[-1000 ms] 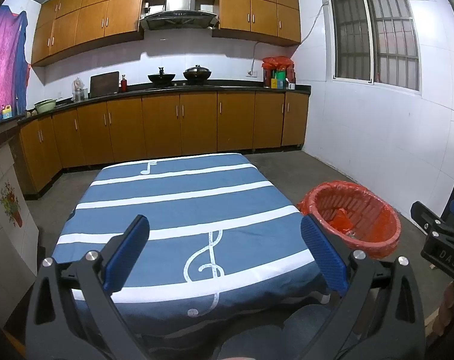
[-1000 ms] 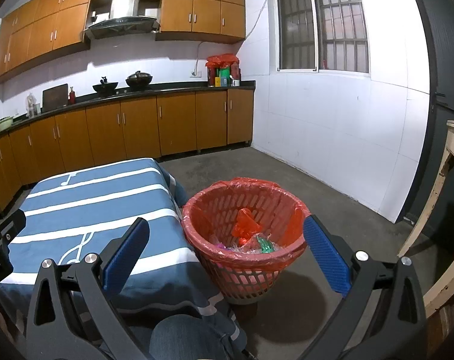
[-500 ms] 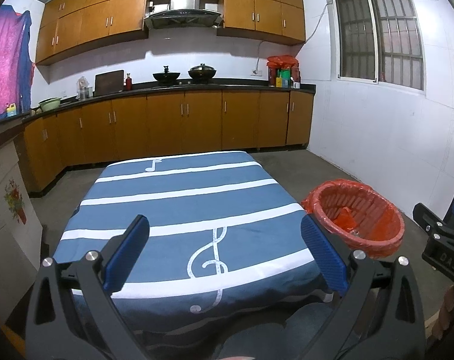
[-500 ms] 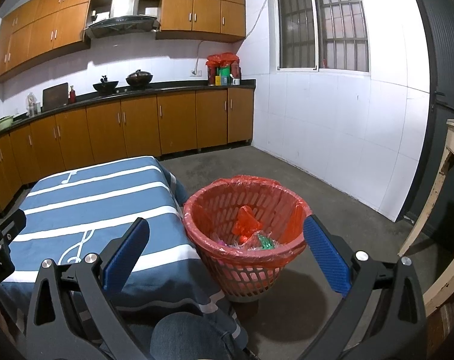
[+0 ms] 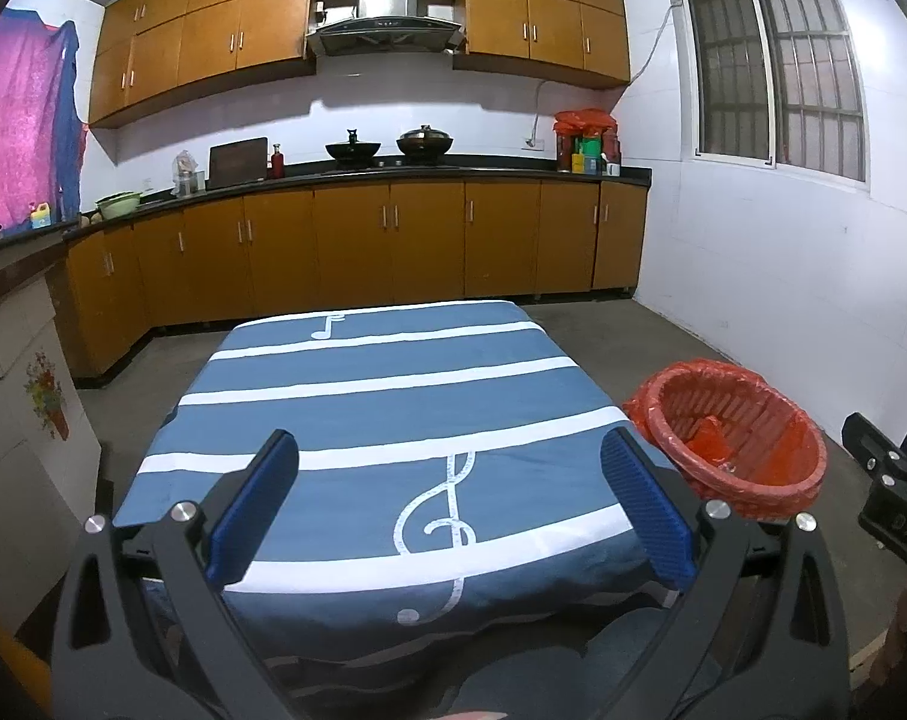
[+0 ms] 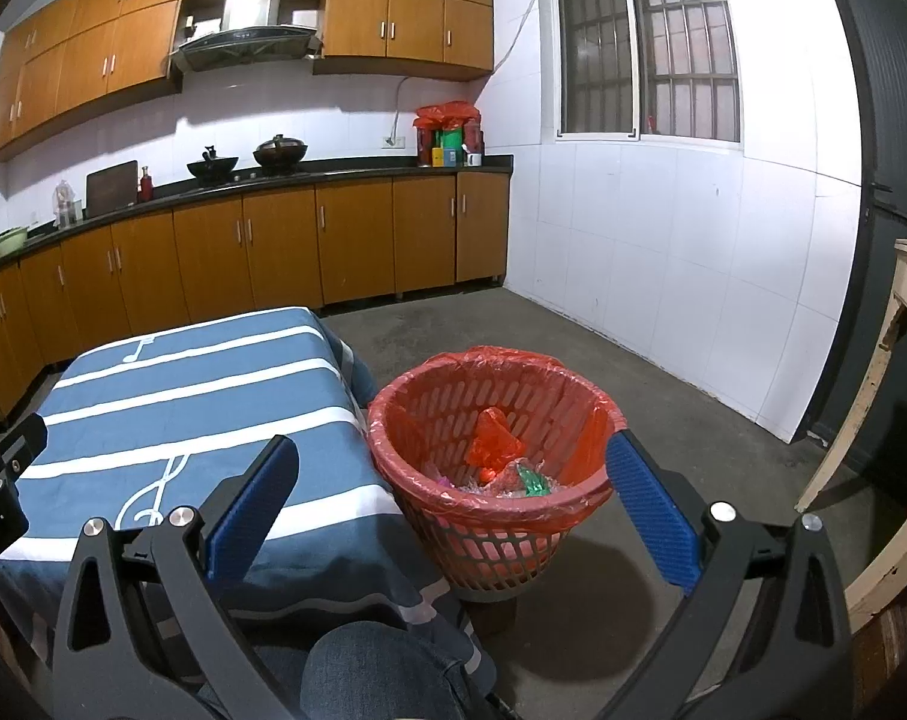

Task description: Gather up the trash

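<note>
The left gripper (image 5: 447, 504) and right gripper (image 6: 453, 507) are both held wide apart, nothing gripped. No lettering can be read with certainty

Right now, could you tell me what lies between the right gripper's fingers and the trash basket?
Nothing: in the right wrist view, the open right gripper frames the red-lined trash basket directly.

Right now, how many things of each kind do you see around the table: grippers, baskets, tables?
Grippers: 2, the left gripper and the right gripper, both open and empty.
Baskets: 1, the red basket with trash inside.
Tables: 1, the blue striped table.
Total: 4.
</note>
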Action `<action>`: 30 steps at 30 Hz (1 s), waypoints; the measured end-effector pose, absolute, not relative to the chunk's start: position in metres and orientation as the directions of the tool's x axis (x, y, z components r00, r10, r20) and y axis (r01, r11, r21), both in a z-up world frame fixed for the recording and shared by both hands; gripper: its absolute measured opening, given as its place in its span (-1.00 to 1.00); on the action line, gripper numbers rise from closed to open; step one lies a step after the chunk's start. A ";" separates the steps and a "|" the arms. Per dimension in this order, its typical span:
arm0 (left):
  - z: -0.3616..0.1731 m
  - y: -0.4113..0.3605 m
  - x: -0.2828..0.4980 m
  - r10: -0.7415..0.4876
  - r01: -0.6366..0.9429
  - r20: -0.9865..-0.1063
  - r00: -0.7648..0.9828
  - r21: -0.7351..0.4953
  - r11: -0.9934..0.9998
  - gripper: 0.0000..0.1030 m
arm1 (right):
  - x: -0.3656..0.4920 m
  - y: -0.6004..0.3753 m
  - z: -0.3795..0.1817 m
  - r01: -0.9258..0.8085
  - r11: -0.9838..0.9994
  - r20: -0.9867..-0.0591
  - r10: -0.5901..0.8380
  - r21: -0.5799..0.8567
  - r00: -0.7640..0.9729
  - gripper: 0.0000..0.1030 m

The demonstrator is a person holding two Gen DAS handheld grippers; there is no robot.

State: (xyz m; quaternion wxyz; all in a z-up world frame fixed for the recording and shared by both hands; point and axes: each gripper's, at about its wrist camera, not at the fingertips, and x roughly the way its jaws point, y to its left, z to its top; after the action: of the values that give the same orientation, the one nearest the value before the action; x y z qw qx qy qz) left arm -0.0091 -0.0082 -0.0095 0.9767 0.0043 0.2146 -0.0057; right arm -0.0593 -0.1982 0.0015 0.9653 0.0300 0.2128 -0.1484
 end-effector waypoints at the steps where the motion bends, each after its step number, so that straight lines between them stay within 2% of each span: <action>1: -0.009 -0.008 -0.009 -0.008 0.011 -0.419 0.908 0.006 1.000 0.92 | -0.059 -0.198 0.002 0.299 0.954 -0.420 -0.274 -0.005 0.865 0.97; 30: -0.008 -0.008 -0.010 -0.014 0.020 -0.415 0.910 0.011 1.000 0.92 | -0.059 -0.200 0.001 0.300 0.954 -0.420 -0.274 -0.003 0.865 0.97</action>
State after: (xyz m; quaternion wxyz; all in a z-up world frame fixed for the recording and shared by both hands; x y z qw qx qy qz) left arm -0.0101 -0.0080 -0.0081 0.9771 0.0075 0.2125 -0.0087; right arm -0.0590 -0.2004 0.0008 0.9652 0.0312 0.2130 -0.1487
